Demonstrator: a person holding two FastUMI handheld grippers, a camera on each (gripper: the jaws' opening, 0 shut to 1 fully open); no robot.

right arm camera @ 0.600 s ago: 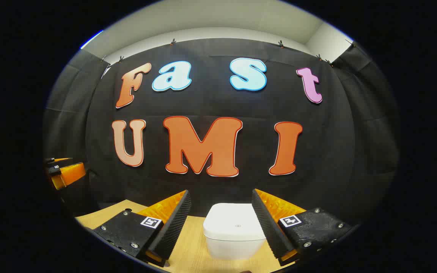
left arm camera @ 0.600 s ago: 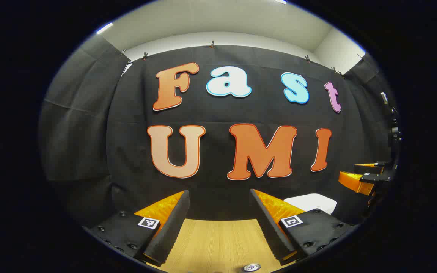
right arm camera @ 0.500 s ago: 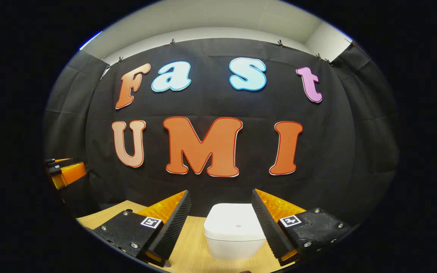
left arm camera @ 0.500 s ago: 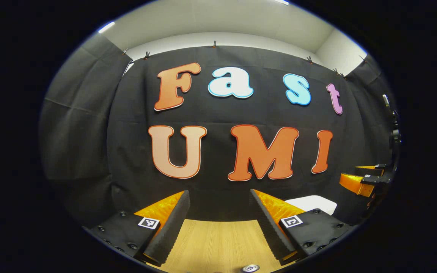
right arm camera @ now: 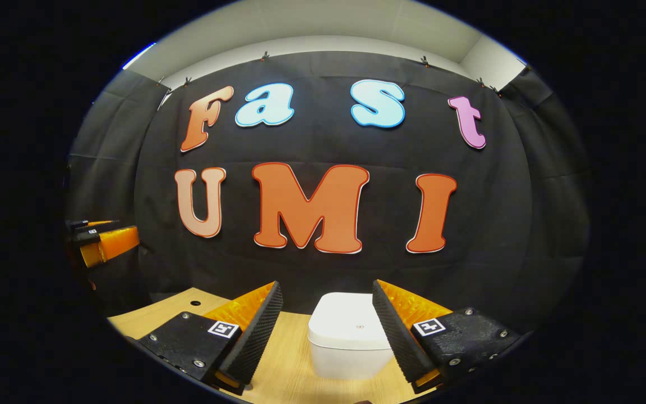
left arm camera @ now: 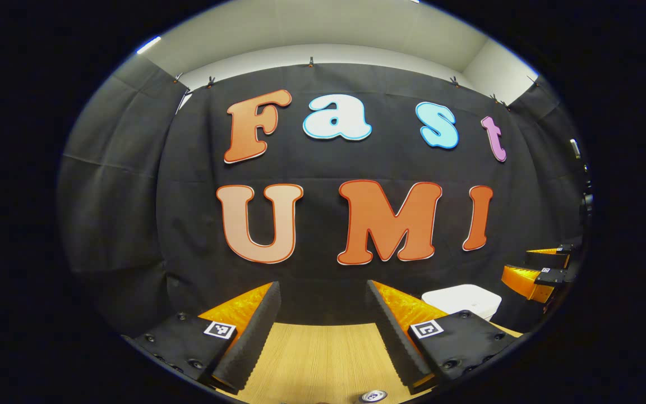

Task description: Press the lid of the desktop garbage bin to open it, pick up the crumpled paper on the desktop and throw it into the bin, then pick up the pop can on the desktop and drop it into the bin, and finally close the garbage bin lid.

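The bin (right arm camera: pixel 350 342), lid down, sits low centre in the right gripper view, dead ahead of the right gripper (right arm camera: pixel 327 325)'s spread, empty jaws; the left gripper (left arm camera: pixel 323 325), jaws spread too, has it off lower right.

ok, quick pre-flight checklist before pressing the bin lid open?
1. Bin lid shut and ready to press: ok, it sits flat on the bin.
2. Right gripper open and holding nothing: ok.
3. Right gripper lined up with the bin: ok, the bin stands ahead between its fingers, not yet touched.
4. Left gripper open and holding nothing: ok, bare table between its fingers.
5. Pop can located: ok, its top shows at the bottom edge of the left gripper view.
6. Crumpled paper located: cannot tell.
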